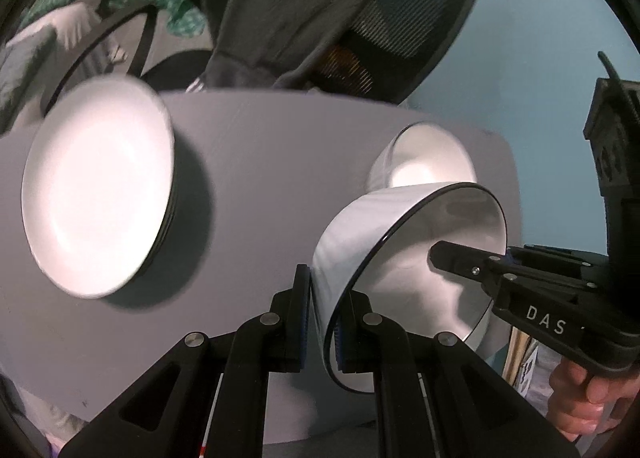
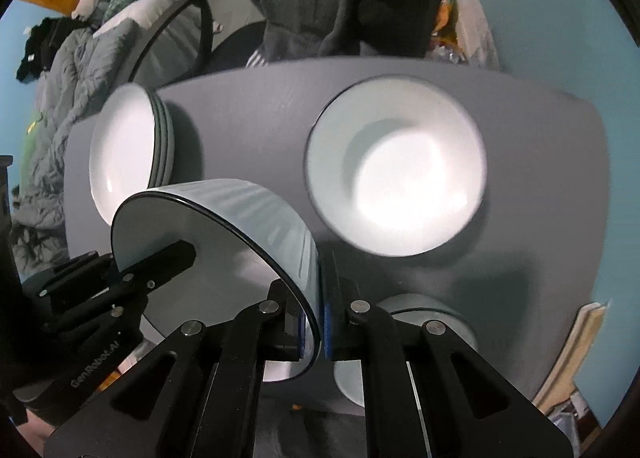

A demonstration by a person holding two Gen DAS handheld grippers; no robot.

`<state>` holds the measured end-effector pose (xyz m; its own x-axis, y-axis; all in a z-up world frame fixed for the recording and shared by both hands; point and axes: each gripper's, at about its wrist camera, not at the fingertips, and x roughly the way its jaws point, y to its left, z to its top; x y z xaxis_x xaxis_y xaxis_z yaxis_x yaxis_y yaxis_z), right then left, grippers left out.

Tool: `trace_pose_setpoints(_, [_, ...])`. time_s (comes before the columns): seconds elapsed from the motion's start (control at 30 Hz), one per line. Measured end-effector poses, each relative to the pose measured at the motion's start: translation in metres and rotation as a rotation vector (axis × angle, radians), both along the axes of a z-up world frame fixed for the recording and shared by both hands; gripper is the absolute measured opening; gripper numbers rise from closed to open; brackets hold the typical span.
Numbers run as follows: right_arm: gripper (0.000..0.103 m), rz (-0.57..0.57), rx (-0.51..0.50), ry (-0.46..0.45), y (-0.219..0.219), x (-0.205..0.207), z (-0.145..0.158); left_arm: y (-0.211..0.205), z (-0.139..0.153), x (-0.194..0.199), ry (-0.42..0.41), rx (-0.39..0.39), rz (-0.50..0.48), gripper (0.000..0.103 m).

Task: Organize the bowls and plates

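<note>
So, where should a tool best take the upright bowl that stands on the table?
At its rim, from above on the near side: the upright bowl is open and thin-walled, so one finger fits inside, one outside, like on the held bowl.

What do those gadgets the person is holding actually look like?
Both are matte black plastic: the left gripper and right gripper each have two linked fingers with silver pivot pins and blue ridged pads. White lettering marks the bodies. A bare hand grips one handle.

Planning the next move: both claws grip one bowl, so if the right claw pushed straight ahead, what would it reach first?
Probably the empty bowl on the table, ahead and slightly right of the right claw; depth is unclear.
</note>
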<state>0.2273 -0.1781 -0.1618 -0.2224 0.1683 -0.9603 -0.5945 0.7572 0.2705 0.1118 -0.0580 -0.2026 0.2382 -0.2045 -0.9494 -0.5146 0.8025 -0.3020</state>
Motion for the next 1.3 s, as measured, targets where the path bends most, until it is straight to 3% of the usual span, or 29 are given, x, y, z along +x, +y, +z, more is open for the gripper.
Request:
trace_pose_setpoints(0.2, [0.007,-0.054,-0.002,-0.021,-0.015,0.029,0.006,-0.006,0.013,0.046,-0.028,0.031,-0.076,0.009])
trace_pose_setpoints(0.53, [0.007,-0.156,-0.039,-0.013,-0.019,0.063,-0.015,-0.023,-0.014,0.112,0.014,0.063,-0.184,0.009])
trace_pose_setpoints(0.73, [0.007,-0.178,-0.063,-0.005,-0.026,0.072,-0.025,-0.022,-0.03,0.123,0.053,0.06,-0.212,0.009])
trace_pose_setpoints(1.13, [0.007,-0.169,-0.073,0.024,-0.028,0.075,-0.033,-0.023,-0.03,0.124,0.064,0.049,-0.236,0.01])
trace_pose_setpoints(1.3, [0.007,-0.175,-0.085,0.034,-0.028,0.077,-0.032,-0.026,-0.035,0.124,0.074,0.036,-0.24,0.018])
